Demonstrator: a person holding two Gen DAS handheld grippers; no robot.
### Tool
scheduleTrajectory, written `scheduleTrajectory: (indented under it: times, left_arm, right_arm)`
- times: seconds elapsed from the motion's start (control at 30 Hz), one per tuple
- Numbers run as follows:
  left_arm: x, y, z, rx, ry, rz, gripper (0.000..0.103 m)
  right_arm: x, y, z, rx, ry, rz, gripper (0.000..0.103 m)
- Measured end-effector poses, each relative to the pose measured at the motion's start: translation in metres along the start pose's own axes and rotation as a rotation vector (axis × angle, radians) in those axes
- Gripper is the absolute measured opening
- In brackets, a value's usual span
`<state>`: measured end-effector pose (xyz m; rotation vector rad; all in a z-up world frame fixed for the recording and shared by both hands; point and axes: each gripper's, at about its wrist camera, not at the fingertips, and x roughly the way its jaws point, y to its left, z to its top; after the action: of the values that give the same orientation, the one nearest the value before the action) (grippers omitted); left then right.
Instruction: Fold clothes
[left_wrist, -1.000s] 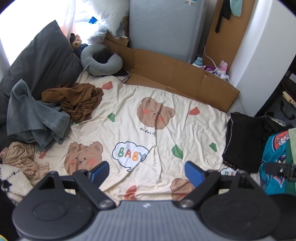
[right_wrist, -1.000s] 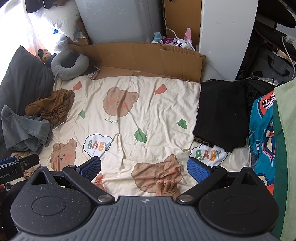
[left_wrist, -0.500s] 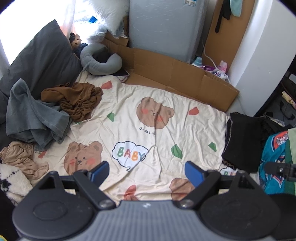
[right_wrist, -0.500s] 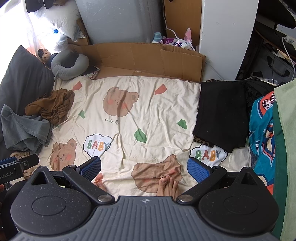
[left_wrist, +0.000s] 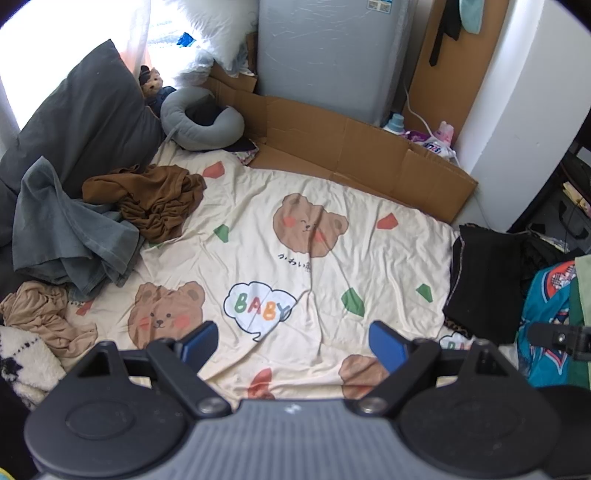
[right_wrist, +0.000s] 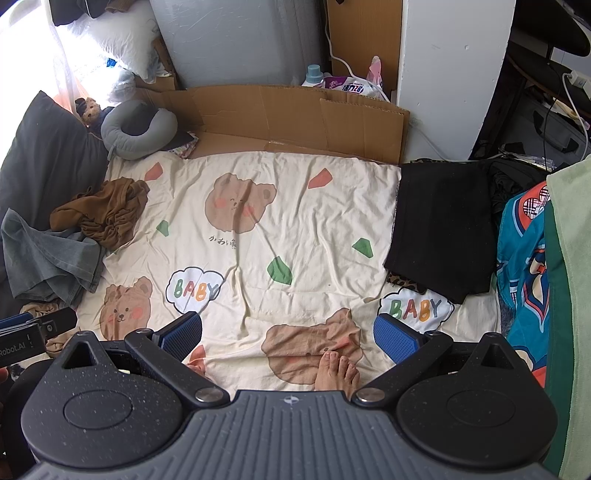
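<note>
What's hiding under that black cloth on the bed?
A bit of leopard-print fabric pokes out from under the black cloth, and the bear sheet runs beneath it. How much more is under there is covered.

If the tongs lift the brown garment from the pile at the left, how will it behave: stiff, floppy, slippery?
The brown garment will probably hang limp, since it lies crumpled in many soft folds. It looks thin, so it is likely light. It overlaps the grey garment beside it, so lifting may drag that one a little.
</note>
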<state>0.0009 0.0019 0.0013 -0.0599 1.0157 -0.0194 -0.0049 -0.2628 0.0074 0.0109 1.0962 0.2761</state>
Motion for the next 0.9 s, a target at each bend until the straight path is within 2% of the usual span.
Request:
scheduleTrajectory:
  times: [0.9]
  left_arm:
    - [-0.0002,-0.0024,-0.0008,0.000,0.003,0.004,0.090]
  right_arm:
    - [-0.0002,-0.0003,-0.0005,-0.003,0.000,-0.003,0.102]
